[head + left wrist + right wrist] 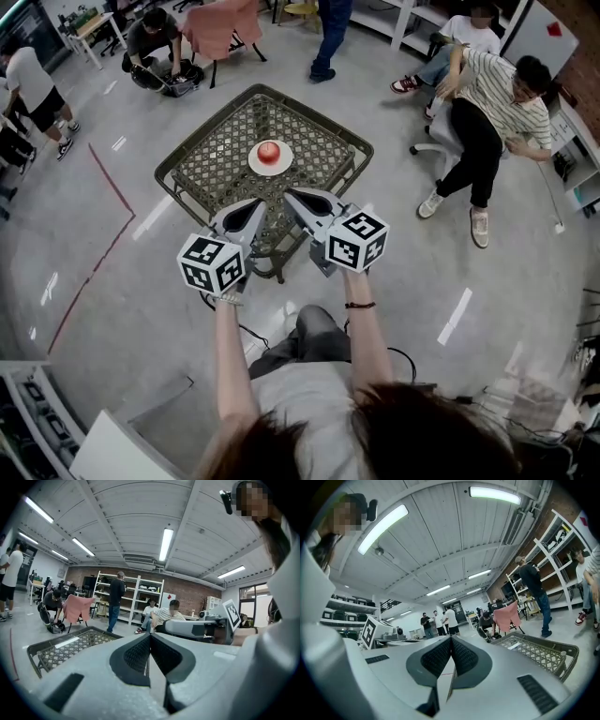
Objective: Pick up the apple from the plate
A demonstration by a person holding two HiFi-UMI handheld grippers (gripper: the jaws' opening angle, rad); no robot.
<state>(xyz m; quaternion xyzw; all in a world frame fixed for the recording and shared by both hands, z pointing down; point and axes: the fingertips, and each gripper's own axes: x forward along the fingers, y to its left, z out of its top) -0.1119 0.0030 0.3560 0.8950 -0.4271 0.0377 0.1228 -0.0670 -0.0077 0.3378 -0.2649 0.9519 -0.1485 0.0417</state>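
Mesh table (211,159), red apple (269,152) on white plate (254,165)

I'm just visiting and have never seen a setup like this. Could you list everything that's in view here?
apple: one, red, on the plate.
plate: one, white, at the middle of the table.
table: one, dark green metal lattice, centre of the room.
chair: one, pink, beyond the table.
tape line: one, red, on the grey floor left of the table.
bystanders: at least five, around the room's edges.
left hand-held gripper: one, grey, shut and empty, short of the apple.
right hand-held gripper: one, grey, shut and empty, beside the left one.
marker cubes: two, black-and-white, one on each gripper.
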